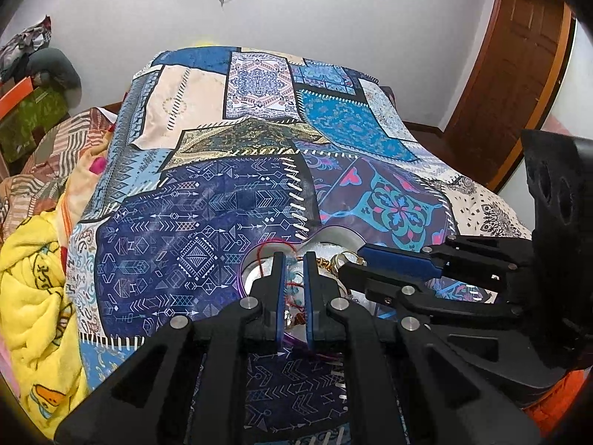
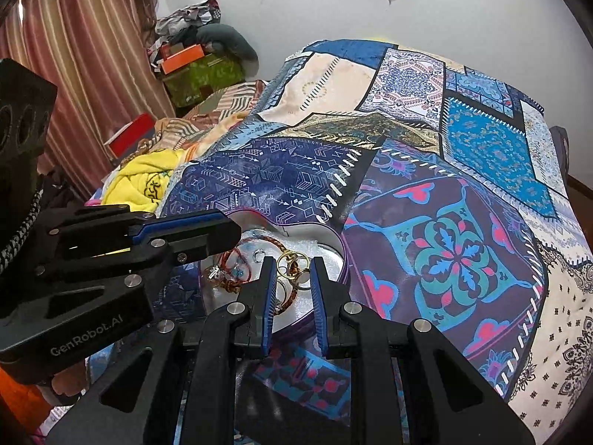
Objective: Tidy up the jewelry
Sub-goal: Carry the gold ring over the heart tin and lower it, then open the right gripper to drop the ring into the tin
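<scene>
Both grippers over heart-shaped jewelry box on patchwork bedspread.
Left gripper & right gripper: jaws parted, nothing held; gold rings just below right's tips.

A home bedroom: a bed covered by a patchwork bedspread in blues and creams fills the middle, with a crumpled yellow blanket heaped at its side. Striped curtains hang by one wall, a wooden door stands in the corner, and boxes and clothes pile against the white wall
</scene>
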{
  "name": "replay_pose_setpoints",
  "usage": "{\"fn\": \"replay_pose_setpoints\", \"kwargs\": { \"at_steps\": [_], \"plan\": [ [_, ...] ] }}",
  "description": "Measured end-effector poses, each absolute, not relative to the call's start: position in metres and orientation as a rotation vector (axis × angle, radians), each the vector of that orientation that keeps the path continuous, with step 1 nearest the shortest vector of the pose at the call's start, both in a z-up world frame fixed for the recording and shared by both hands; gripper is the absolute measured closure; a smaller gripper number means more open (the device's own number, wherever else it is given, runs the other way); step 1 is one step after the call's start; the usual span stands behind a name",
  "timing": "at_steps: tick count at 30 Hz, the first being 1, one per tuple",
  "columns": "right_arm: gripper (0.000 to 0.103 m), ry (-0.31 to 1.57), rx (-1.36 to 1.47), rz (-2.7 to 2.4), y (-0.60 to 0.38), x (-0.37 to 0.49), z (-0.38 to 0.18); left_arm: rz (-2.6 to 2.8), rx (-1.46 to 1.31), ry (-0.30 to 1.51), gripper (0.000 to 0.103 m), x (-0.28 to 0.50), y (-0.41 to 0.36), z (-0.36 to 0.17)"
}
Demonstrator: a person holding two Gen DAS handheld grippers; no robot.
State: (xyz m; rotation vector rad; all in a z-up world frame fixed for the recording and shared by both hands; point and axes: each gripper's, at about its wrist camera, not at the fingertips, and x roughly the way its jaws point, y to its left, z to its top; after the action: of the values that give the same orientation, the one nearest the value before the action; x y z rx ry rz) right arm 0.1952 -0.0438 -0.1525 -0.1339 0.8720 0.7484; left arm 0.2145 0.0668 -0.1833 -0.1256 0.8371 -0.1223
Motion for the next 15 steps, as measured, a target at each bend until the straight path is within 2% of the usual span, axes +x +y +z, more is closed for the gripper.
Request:
{"fn": "replay_pose_setpoints", "kwargs": {
  "at_steps": [7, 12, 15],
  "plan": [
    [0.086, 0.871, -0.160, 0.750, -0.041, 0.194, -0.153, -0.099, -0.124, 0.839, 0.096, 0.212, 0.071, -0.183],
    [0.085, 0.885, -0.164, 0.740, -0.040, 0.195, -0.153, -0.073, -0.124, 0.826, 0.078, 0.205, 0.076, -0.179],
    [0.082, 0.888, -0.158, 0.731, -0.043, 0.194, -0.152, -0.061, -0.124, 0.816, 0.075, 0.201, 0.079, -0.175]
  ]
}}
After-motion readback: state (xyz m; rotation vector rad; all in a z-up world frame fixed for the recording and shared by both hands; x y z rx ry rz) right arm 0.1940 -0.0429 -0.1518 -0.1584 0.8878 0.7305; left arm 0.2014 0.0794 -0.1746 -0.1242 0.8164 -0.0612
